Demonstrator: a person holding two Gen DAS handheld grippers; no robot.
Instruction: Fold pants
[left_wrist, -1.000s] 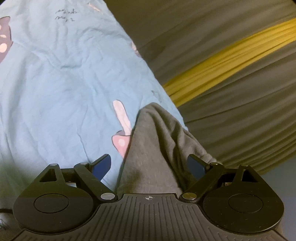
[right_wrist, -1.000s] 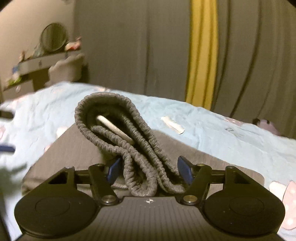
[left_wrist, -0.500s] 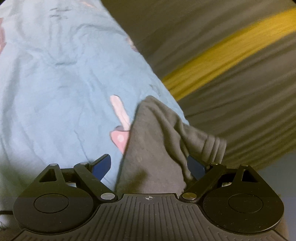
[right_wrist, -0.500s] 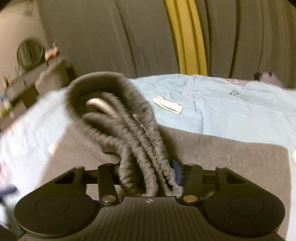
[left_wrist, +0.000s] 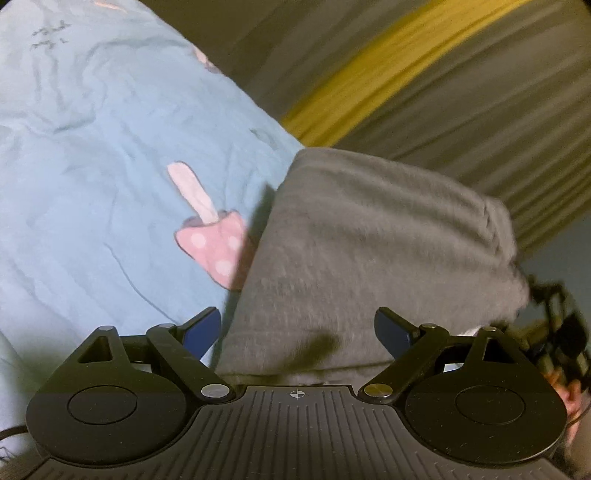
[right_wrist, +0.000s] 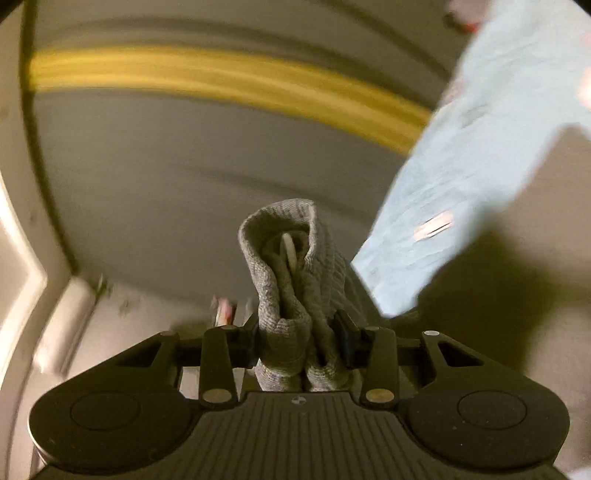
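- One pair of grey pants (left_wrist: 369, 236) is being handled from both ends, spread over a light blue bedsheet (left_wrist: 92, 147).
- A ribbed, bunched-up part of the pants (right_wrist: 295, 280) is pinched in the right gripper (right_wrist: 300, 334), with a pale strip of something tucked inside the fold. The jaws are closing right now, and the pads are already pressed into the fabric on both sides.
- The left gripper (left_wrist: 297, 328) is spread wide. Grey fabric is seen lying between its blue fingertips (left_wrist: 391, 330), but the pads aren't pressed on it, so nothing is actually gripped there.
- The far part of the pants looks lifted off the sheet in the left wrist view, and a shadow is cast beside it.
- At the right edge of that view a dark blurry bit of the other rig can be made out next to the cloth.
- No brand or label can be read. Some small dark scribbly marks (left_wrist: 50, 37) are printed on the sheet near the top, but they're too blurred to make out.
- A pink spotted mushroom (left_wrist: 212, 236) is printed on the sheet just beside the pants edge.
- Behind the bed, grey curtains (left_wrist: 461, 103) with a yellow stripe (left_wrist: 388, 62) are seen.
- The right wrist view is badly smeared and rolled sideways, so the curtain stripe (right_wrist: 221, 81) runs across the top and the sheet (right_wrist: 480, 166) sits at the right. Pale wall or furniture shows at the left, too blurred to tell which.
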